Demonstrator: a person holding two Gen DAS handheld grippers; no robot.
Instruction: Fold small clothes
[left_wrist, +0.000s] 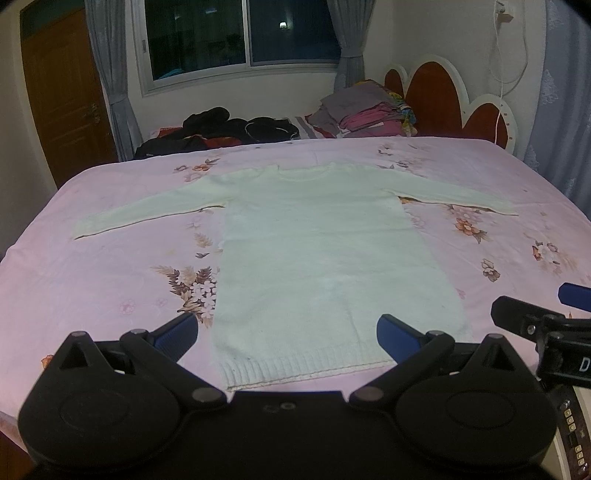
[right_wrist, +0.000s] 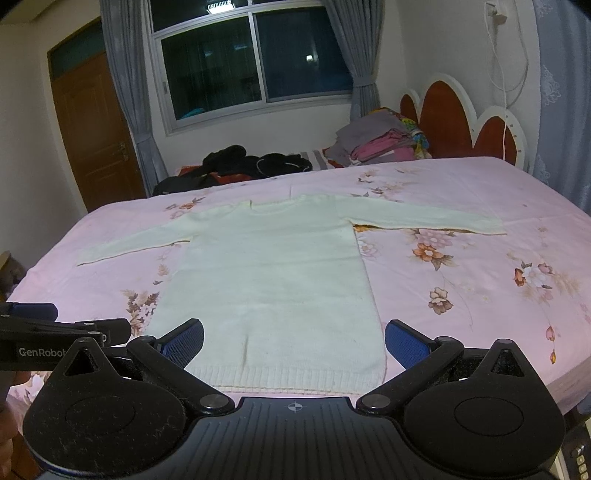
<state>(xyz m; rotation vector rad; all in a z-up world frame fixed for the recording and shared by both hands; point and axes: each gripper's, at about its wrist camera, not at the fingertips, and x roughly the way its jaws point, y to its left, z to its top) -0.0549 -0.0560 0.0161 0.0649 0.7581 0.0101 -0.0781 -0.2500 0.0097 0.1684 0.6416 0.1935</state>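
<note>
A pale sweater (left_wrist: 317, 251) lies flat mid-frame on the pink bed (left_wrist: 110, 266), its hem just beyond both spread, empty tools (left_wrist: 288, 334) (right_wrist: 294, 341).

Bed (left_wrist: 110, 258), pink floral sheet. Sweater (left_wrist: 314, 251) flat at frame centre, sleeves spread. Dark clothes (left_wrist: 229, 129) and folded pile (left_wrist: 362, 114) at upper centre.

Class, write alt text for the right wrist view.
A cream sweater lies flat, sleeves spread, on a pink floral bed. The open right gripper hovers near its hem, holding nothing, with the left gripper at the left edge. Clothes piles sit behind.
</note>
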